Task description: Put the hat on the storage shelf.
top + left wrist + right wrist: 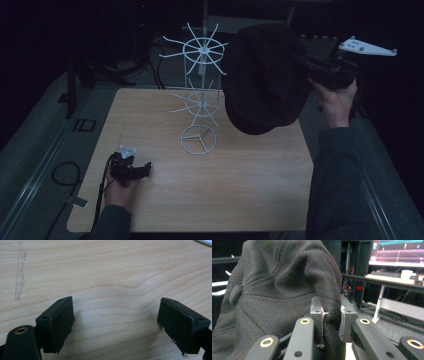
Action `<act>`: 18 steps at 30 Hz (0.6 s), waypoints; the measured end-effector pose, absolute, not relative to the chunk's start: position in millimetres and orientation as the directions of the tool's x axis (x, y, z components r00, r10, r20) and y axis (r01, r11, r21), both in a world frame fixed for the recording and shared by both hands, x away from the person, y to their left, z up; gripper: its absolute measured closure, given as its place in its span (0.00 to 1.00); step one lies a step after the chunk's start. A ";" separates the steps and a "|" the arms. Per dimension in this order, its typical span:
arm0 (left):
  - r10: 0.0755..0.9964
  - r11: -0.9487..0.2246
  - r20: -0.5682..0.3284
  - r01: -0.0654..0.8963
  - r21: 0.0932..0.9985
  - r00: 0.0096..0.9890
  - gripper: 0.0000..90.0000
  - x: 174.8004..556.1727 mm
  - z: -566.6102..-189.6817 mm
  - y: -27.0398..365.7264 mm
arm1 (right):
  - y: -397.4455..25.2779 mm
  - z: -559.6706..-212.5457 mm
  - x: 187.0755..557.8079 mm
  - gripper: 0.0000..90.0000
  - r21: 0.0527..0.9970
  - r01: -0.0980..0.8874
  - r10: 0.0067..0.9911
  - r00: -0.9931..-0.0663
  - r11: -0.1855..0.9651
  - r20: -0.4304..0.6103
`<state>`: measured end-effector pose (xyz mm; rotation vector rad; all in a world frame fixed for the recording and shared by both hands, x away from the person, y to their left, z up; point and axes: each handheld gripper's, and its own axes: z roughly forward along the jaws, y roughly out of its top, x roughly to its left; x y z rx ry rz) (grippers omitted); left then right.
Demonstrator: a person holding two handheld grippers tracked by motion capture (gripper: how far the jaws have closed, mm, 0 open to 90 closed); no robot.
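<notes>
High view: right hand-held gripper (305,62) clamps dark cap (265,77) by its edge; cap hangs long axis near-vertical beside wire rack (200,90). Left hand-held gripper (142,169) rests released on desk (240,190).

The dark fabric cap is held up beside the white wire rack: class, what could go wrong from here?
1. The right gripper pinches only a thin fold of the dark fabric cap, so it might slip free.
2. The white wire rack is tall on a small ring base; a sideways nudge from the cap could tip it.
3. The left gripper rests open on the wooden table, away from the rack, so nothing steadies it.
</notes>
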<state>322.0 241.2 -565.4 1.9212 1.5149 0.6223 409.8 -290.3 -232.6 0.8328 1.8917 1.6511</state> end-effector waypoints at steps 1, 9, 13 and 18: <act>0.971 -0.164 -0.005 0.687 0.708 0.238 0.16 322.0 -565.3 241.4 | -288.0 -235.5 412.1 0.86 0.987 0.135 0.722 -0.692 0.090 0.028; 0.972 -0.160 -0.008 0.685 0.710 0.235 0.16 322.0 -565.5 241.1 | -277.8 -254.1 423.3 0.86 0.979 0.187 0.696 -0.713 0.079 0.080; 0.972 -0.162 -0.007 0.686 0.710 0.236 0.16 321.9 -565.4 241.1 | -274.3 -256.1 423.8 0.85 0.974 0.201 0.684 -0.725 0.101 0.079; 0.972 -0.163 -0.006 0.686 0.709 0.237 0.16 321.8 -565.4 241.1 | -269.4 -264.1 426.3 0.85 0.967 0.220 0.677 -0.732 0.129 0.076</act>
